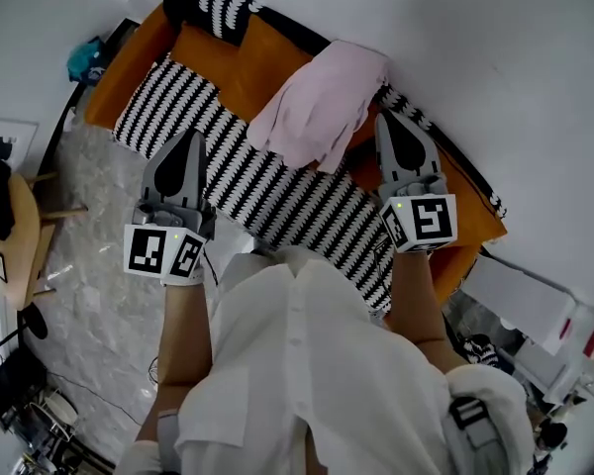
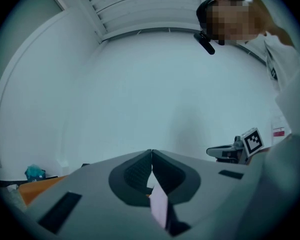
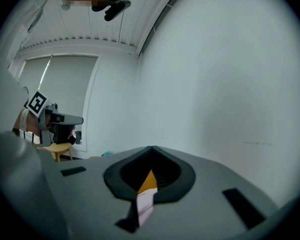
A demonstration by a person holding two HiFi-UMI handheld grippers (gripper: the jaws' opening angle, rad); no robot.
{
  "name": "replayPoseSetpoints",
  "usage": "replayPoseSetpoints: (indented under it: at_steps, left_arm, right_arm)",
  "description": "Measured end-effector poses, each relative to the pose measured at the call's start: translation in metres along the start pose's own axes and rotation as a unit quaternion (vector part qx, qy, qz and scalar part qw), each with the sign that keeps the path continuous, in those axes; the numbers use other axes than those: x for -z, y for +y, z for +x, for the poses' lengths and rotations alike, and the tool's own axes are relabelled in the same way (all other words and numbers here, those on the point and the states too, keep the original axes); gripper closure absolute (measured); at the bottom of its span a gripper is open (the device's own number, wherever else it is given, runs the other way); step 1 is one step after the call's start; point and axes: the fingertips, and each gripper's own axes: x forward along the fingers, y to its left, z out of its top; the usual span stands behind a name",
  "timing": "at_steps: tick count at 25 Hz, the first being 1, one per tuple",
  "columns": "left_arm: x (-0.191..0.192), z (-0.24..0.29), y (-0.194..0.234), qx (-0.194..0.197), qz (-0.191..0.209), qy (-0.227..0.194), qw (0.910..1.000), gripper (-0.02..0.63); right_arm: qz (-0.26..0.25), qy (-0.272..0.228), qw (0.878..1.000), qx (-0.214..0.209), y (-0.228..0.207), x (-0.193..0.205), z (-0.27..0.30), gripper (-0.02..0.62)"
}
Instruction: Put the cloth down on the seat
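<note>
Room: plain white wall [image 1: 475, 38] behind everything, grey marbled floor [image 1: 89, 275] down the left side
Far left: wooden chair [image 1: 25, 240] at the frame edge, plus some teal thing [image 1: 82, 59] by the sofa's end, too small to make out
Sofa [image 1: 243, 67]: orange, running diagonally across the head view, black-and-white trim along the back
Throw [image 1: 277, 201]: black-and-white zigzag stripes, spread over most of the seat
Left gripper [image 1: 192, 139]: hovering over the left part of the throw, pointing level, well apart from the cloth; closed tip to tip in its own view, nothing pinched at the tips, just a thin pinkish sliver peeking through the slot lower down, no clue what exactly
Cloth [image 1: 322, 102]: pale pink, crumpled, lying loose on the sofa between the two grippers and closer to the right one; upper part on bare orange, lower edge overlapping the throw
Right gripper [image 1: 393, 119]: just beside the cloth's right edge, touching or not, can't tell; fully closed with nothing caught between the tips, only a bit of orange and pale pink showing through the slot below
Bottom of frame: white shirt [image 1: 307, 364], a bare forearm behind each gripper
</note>
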Motion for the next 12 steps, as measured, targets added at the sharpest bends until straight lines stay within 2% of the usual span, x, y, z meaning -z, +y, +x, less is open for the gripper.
replayPoseSetpoints:
  at_steps: [12]
  left_arm:
    - [-0.010, -0.015, 0.008, -0.020, 0.006, -0.007, 0.9998, 0.589]
  right_arm:
    - [-0.010, 0.001, 1.000, -0.007, -0.001, -0.005, -0.004, 0.588]
